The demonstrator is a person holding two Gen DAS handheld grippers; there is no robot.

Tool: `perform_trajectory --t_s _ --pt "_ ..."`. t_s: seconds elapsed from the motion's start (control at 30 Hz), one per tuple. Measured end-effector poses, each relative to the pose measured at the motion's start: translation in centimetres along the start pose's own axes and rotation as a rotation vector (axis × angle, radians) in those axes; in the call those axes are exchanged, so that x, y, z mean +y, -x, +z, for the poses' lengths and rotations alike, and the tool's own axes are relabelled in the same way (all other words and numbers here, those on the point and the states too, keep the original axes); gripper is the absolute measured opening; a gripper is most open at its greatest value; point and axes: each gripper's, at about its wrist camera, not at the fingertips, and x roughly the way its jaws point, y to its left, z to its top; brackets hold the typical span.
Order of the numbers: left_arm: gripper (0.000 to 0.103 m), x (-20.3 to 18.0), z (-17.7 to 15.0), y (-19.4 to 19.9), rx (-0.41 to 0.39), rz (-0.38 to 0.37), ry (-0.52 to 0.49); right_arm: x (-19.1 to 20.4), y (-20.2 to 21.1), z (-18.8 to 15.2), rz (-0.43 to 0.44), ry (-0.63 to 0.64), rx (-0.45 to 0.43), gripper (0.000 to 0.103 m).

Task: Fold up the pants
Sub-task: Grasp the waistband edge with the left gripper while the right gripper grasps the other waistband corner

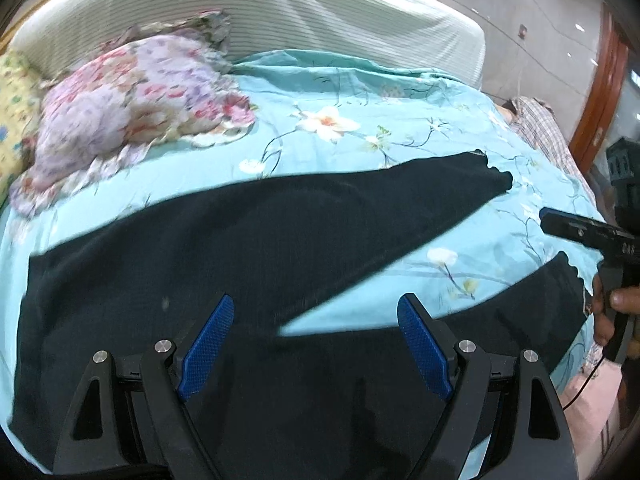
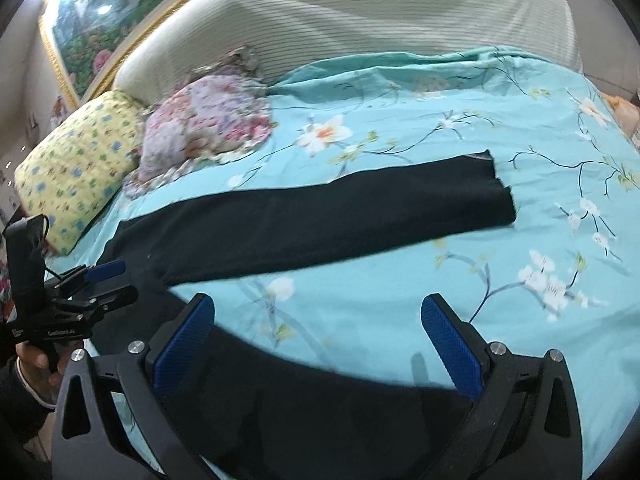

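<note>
Black pants (image 1: pixel 256 240) lie spread flat on a turquoise flowered bedspread (image 1: pixel 360 92), legs apart in a V, cuffs to the right. My left gripper (image 1: pixel 316 308) is open and empty, hovering over the crotch and waist area. My right gripper (image 2: pixel 318 308) is open and empty, above the near leg (image 2: pixel 320 400), with the far leg (image 2: pixel 320 216) stretched across the bed (image 2: pixel 520 120) beyond it. The right gripper shows at the right edge of the left wrist view (image 1: pixel 584 232); the left gripper shows at the left of the right wrist view (image 2: pixel 104 280).
A floral bundle of cloth (image 1: pixel 132 104) and a yellow patterned pillow (image 2: pixel 76 168) lie at the head of the bed by the striped white headboard (image 2: pixel 360 20). A plaid cloth (image 1: pixel 548 132) lies at the bed's right edge. A framed picture (image 2: pixel 100 20) hangs on the wall.
</note>
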Motion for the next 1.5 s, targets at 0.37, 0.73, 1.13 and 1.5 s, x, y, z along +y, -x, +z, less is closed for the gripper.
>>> perform_trajectory --t_s 0.37,0.73,1.13,1.5 --pt "0.085 0.4 7.0 -7.0 0.093 -0.071 -0.108 -6.5 -3.4 6.8 -0.024 -0.098 0.045 0.103" --pt "0.085 0.5 11.5 -13.8 0.168 -0.126 -0.186 -12.4 -8.6 10.6 -0.086 -0.149 0.143 0.103" --pt "0.083 -2.5 13.2 -20.2 0.308 -0.199 -0.29 -14.2 -11.6 12.2 -0.071 -0.139 0.179 0.103" --pt "0.01 -4.4 11.9 -18.6 0.308 -0.265 -0.342 -14.8 -11.2 12.5 -0.113 -0.147 0.166 0.02"
